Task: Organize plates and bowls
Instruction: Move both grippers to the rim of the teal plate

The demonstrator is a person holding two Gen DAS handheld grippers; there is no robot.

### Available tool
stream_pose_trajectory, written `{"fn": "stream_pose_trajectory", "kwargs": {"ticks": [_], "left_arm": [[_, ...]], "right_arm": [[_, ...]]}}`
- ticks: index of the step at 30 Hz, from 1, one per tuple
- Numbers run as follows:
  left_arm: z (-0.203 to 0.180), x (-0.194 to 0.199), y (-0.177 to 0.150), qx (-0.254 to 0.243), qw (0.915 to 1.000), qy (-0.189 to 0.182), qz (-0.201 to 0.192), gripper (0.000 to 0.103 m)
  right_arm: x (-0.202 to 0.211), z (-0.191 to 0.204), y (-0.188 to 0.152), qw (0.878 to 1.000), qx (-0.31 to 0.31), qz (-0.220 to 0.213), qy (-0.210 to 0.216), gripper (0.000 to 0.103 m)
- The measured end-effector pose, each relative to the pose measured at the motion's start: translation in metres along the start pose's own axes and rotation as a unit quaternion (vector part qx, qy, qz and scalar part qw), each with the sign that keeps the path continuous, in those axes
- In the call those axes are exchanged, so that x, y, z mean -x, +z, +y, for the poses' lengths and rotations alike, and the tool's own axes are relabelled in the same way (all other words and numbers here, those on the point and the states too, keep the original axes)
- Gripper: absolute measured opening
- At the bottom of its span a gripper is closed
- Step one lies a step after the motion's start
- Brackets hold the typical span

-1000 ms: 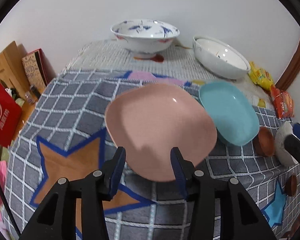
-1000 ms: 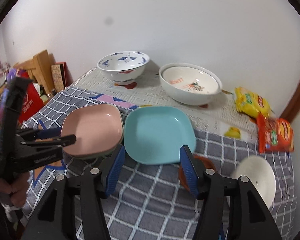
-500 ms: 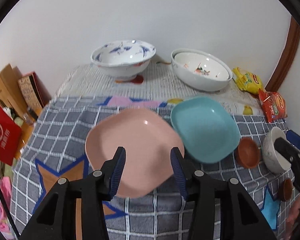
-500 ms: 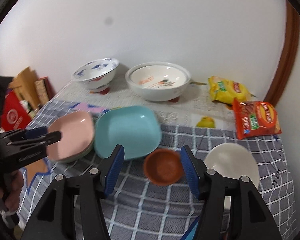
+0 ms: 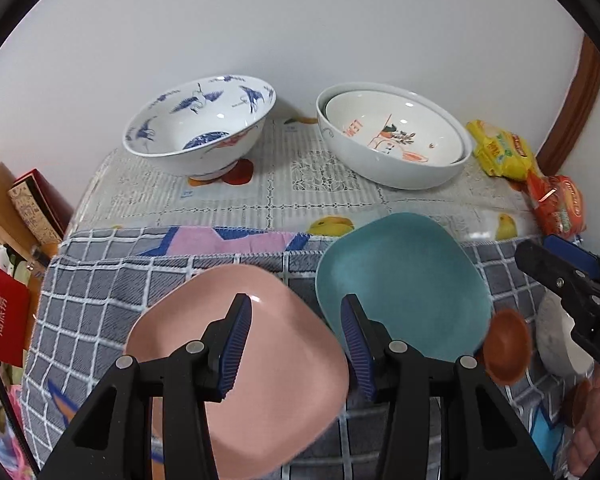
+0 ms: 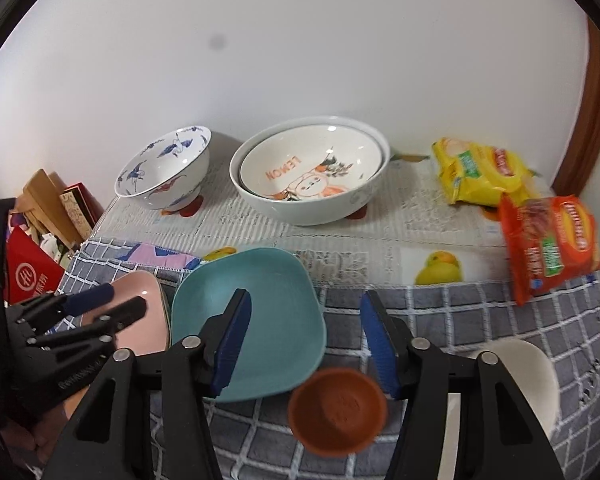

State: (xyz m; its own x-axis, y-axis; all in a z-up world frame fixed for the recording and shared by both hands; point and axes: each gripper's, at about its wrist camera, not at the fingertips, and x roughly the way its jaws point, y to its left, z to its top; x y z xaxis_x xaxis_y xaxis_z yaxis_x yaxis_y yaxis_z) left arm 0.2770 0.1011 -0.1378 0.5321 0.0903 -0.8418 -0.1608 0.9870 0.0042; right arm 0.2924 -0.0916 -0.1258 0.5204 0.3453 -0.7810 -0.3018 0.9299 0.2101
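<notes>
You are between grabs: your left gripper (image 5: 296, 344) hangs apart and empty above the square pink plastic plate (image 5: 256, 396), while your right gripper (image 6: 306, 344), closing with nothing clamped, must drop onto the small brown bowl (image 6: 337, 412) beside the square teal plate (image 6: 260, 320).

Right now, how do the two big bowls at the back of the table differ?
The left bowl has blue birds painted inside; the right bowl shows orange lettering and an orange picture. The left bowl stands taller on a narrow foot; the right bowl is wider and lower. The left bowl stands alone, while the right bowl has a second bowl nested inside it. Both are white, upright and sit by the wall.
</notes>
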Motion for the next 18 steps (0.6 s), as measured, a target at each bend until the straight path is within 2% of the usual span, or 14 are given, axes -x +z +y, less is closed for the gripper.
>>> {"fn": "stream_pose_trajectory", "kwargs": {"ticks": [5,10,15,18], "left_arm": [[-0.007,-0.017,0.014,-0.007,1.0000,0.003,0.002,0.044],[-0.016,-0.040,0.021,-0.029,0.9994,-0.003,0.020,0.044],[-0.018,-0.056,0.023,-0.026,0.9987,-0.033,0.030,0.044],[-0.020,-0.064,0.024,-0.032,0.9986,-0.028,0.032,0.044]], "right_arm": [[-0.022,0.003,0.008,1.000,0.011,0.005,-0.013,0.052],[-0.040,-0.003,-0.001,1.000,0.007,0.019,-0.011,0.052],[-0.048,-0.008,-0.006,1.000,0.005,0.026,-0.017,0.052],[-0.053,-0.010,-0.009,0.999,0.002,0.030,-0.022,0.052]]}}
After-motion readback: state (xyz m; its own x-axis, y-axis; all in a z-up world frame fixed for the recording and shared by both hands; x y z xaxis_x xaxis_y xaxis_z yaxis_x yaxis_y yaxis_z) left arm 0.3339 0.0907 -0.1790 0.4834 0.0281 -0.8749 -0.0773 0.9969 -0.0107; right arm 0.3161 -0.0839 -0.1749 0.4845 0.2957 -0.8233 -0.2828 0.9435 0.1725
